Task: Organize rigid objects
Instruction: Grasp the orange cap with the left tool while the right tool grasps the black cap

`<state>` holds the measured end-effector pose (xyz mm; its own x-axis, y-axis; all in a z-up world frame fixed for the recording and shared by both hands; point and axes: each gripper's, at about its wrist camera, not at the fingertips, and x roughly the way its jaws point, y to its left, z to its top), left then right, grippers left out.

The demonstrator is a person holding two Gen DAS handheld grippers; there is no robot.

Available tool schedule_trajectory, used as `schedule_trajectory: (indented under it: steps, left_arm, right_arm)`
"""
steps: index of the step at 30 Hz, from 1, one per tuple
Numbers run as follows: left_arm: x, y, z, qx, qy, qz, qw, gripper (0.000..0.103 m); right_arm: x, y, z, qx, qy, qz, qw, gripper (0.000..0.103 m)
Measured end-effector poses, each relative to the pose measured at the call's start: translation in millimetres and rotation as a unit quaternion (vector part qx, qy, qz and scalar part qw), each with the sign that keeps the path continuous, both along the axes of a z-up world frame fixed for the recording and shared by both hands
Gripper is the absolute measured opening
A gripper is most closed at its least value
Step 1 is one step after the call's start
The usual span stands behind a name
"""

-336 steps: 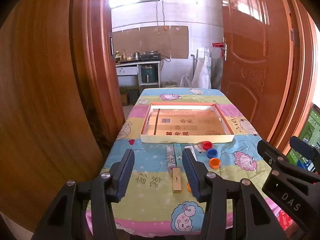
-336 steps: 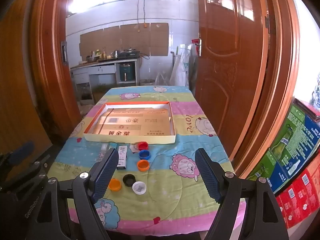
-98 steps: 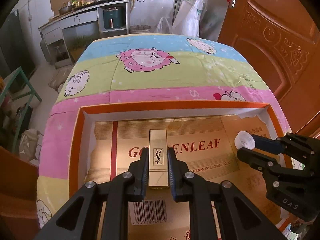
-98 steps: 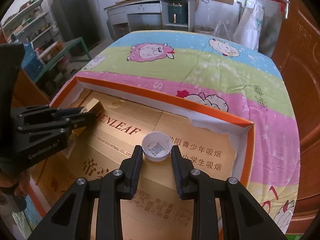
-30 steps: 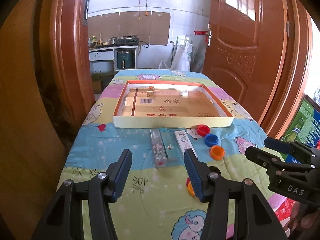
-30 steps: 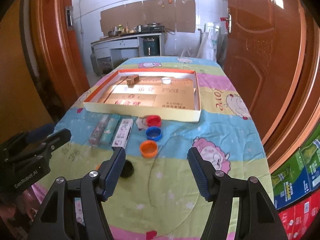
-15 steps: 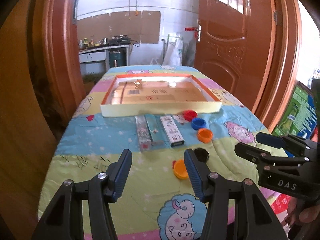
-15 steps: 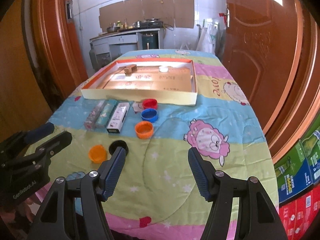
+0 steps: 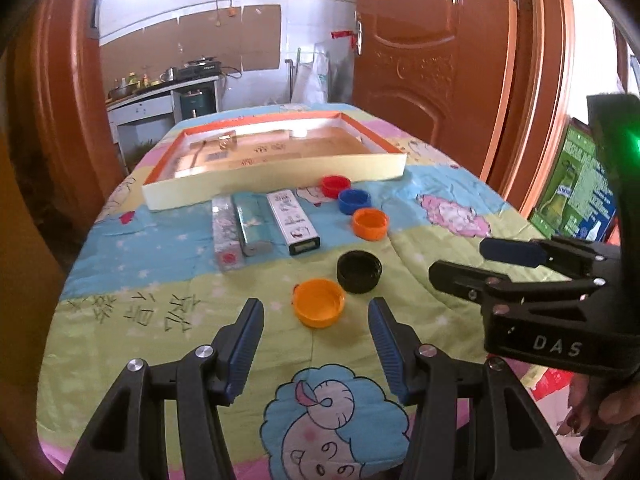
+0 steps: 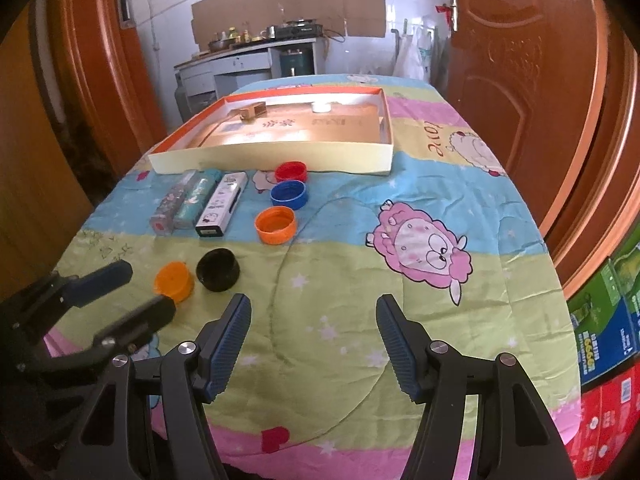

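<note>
You are holding both the left gripper (image 9: pixel 316 342) and right gripper (image 10: pixel 314 340) wide, empty; an orange cap (image 9: pixel 319 302) is lying just ahead of the left fingers (image 9: pixel 245 346).

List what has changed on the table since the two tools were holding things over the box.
The gold rectangular case and the white bottle cap now lie in the shallow orange-rimmed cardboard box, both let go. The left tool and right tool have pulled back to the near table edge, open and empty. The three slim boxes and the five coloured caps stayed put.
</note>
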<state>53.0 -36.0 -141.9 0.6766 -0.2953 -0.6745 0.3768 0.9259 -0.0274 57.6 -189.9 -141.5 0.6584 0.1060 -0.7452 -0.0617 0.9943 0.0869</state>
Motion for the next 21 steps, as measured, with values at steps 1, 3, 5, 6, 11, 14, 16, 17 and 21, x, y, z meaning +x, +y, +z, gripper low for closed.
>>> schedule_trajectory:
  steps: [1,3,5,6,11,14,16,17,21]
  left_arm:
    - [2,-1,-3,0.000,0.004,0.001,1.0000,0.054]
    - [6,-1,-8,-0.001,0.011,0.002,0.9999,0.054]
    - [11,-2,-11,0.004,0.012,0.005,0.9999,0.054]
    - [13,-2,-12,0.007,0.011,0.006,0.9999,0.054]
    - [21,-2,-15,0.009,0.007,0.011,0.9999,0.051]
    - [20,0,-15,0.012,-0.003,0.013,0.9998,0.040]
    - [18,3,-15,0.011,-0.005,0.018,0.9998,0.032]
    - [18,6,-15,0.009,-0.005,0.022,0.9997,0.031]
    - [17,15,-14,0.011,-0.007,0.041,0.9991,0.030]
  right_arm:
    - [0,-1,-1,0.000,0.001,-0.001,1.000,0.067]
    - [2,-3,-3,0.000,0.003,-0.004,1.000,0.067]
    - [2,-4,-5,0.000,0.005,-0.004,1.000,0.067]
    - [3,-4,-5,0.000,0.006,-0.004,1.000,0.067]
    - [4,-2,-7,-0.001,0.008,0.003,1.000,0.067]
    - [4,0,-8,-0.002,0.007,0.008,1.000,0.067]
    - [4,2,-8,-0.001,0.006,0.012,1.000,0.067]
    - [4,3,-9,0.000,0.007,0.015,1.000,0.067]
    - [6,15,-11,-0.004,0.008,0.037,0.999,0.067]
